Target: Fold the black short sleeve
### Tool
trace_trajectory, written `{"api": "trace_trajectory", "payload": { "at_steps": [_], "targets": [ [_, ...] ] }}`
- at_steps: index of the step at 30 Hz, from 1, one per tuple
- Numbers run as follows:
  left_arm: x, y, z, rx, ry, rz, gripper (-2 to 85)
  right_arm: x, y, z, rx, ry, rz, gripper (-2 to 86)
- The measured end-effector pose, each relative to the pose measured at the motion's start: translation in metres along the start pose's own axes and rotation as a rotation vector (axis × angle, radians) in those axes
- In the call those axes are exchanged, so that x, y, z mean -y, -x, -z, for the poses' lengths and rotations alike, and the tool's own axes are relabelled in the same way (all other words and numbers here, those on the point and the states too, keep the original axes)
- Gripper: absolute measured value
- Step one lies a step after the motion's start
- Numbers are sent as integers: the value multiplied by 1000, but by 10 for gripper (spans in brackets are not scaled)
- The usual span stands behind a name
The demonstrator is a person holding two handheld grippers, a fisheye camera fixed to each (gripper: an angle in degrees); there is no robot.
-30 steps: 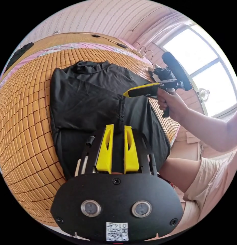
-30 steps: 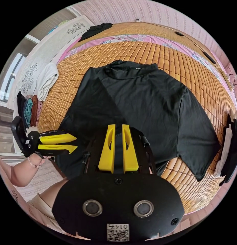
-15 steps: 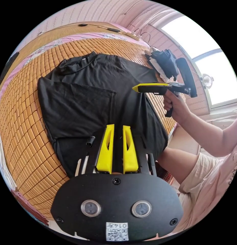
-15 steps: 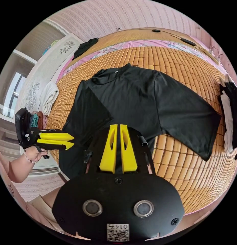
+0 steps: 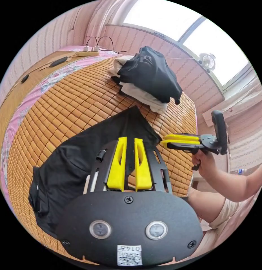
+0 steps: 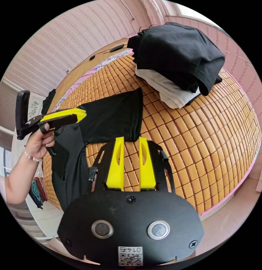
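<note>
The black short-sleeve shirt (image 5: 71, 166) lies flat on a woven bamboo mat (image 5: 80, 92). Its spread sleeve (image 5: 133, 119) points toward a pile of clothes. My left gripper (image 5: 130, 139) hovers over that sleeve, jaws a narrow gap apart with nothing between them. In the same view my right gripper (image 5: 162, 140) sits in a hand just off the sleeve's corner. In the right gripper view the sleeve (image 6: 114, 118) lies just beyond my right gripper (image 6: 131, 138), whose jaws are open over bare mat. The left gripper (image 6: 83, 114) is near the sleeve's edge, over the shirt.
A pile of black and white clothes (image 5: 150, 73) (image 6: 179, 53) sits on the mat past the sleeve. A power strip (image 5: 88, 49) lies near the wall. The mat's edge (image 6: 235, 188) drops off to the floor. Folded clothes (image 6: 36, 194) are stacked beyond the person's arm.
Both hands have carried the grippers from the folded-in sleeve across to the spread sleeve by the pile. The right jaws went from nearly shut to open.
</note>
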State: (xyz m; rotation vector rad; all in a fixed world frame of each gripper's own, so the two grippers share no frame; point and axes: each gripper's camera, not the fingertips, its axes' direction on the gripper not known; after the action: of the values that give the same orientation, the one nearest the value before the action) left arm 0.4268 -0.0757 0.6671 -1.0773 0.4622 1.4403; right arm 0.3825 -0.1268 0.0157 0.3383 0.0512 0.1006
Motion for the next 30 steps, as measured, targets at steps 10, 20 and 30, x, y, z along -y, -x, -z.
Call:
{"api": "trace_trajectory", "payload": {
  "at_steps": [10,20,30],
  "targets": [
    [113,-32,-57,39,107,-65,72,-16,-60,-2,203,4,-110,10],
    [79,-5,0,37,-23,-26,-9,-2,-60,17,288,-18,6,6],
    [-101,29,194,127,-322,100,-9,22,38,74,517,-118,428,6]
  ]
}}
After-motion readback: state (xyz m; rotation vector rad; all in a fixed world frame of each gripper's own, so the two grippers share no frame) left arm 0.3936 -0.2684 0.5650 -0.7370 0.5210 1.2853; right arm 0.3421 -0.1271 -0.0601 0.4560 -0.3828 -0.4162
